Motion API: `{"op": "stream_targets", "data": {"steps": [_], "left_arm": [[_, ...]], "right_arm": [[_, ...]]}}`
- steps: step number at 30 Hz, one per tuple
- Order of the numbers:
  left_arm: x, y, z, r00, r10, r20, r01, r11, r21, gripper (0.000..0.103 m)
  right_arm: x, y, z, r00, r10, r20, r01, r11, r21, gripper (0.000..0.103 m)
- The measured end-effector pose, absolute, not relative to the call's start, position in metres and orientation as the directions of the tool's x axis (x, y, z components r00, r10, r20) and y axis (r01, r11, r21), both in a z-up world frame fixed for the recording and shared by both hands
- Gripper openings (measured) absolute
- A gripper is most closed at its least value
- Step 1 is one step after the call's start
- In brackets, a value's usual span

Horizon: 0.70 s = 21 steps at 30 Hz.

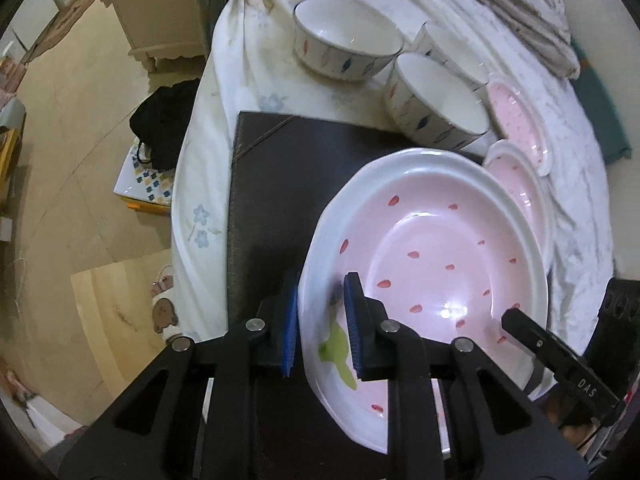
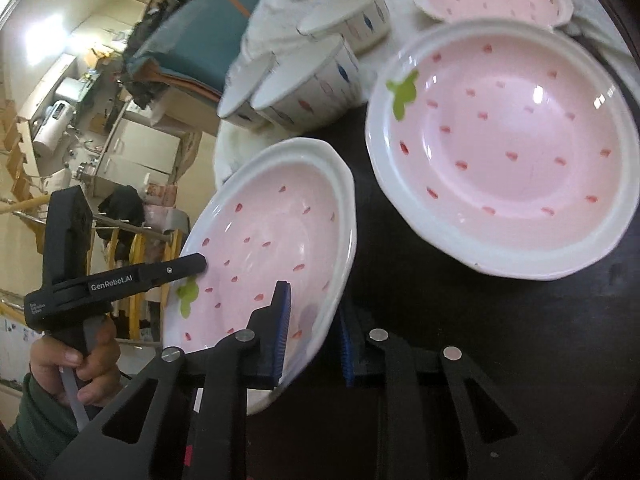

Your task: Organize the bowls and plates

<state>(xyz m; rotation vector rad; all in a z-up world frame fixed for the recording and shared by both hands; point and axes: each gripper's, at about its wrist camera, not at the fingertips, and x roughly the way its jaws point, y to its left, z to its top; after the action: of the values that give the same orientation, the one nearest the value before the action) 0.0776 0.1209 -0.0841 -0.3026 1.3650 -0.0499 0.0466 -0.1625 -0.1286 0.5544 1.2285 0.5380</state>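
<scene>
The third bowl [image 1: 448,50] is largely hidden behind the nearer bowl [image 1: 438,100] in the left wrist view, so only part of its rim and wall can be seen. The small plate [image 1: 520,116] is blurred, and the second plate [image 1: 520,184] is mostly covered by the held plate [image 1: 432,240]. The rim under the blue pads [image 2: 280,336] of the right tool [image 2: 312,336] is concealed in the right wrist view. The person's hand [image 2: 80,368] is cut off by the picture's edge. Shelf items at far left are too small to be told.
</scene>
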Motion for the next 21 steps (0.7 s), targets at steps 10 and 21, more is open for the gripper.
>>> {"op": "stream_targets", "data": {"steps": [10, 21], "left_arm": [[0.089, 0.063, -0.041, 0.279, -0.301, -0.912, 0.004, 0.95, -0.312, 0.018], [0.113, -0.01, -0.03, 0.277, -0.367, -0.888, 0.127, 0.93, -0.345, 0.018]], "right_arm": [[0.038, -0.207, -0.086, 0.322, 0.613, -0.721, -0.083, 0.777, 0.624, 0.021], [0.038, -0.276, -0.065, 0.377, 0.547, -0.747, 0.006, 0.805, 0.593, 0.022]]}}
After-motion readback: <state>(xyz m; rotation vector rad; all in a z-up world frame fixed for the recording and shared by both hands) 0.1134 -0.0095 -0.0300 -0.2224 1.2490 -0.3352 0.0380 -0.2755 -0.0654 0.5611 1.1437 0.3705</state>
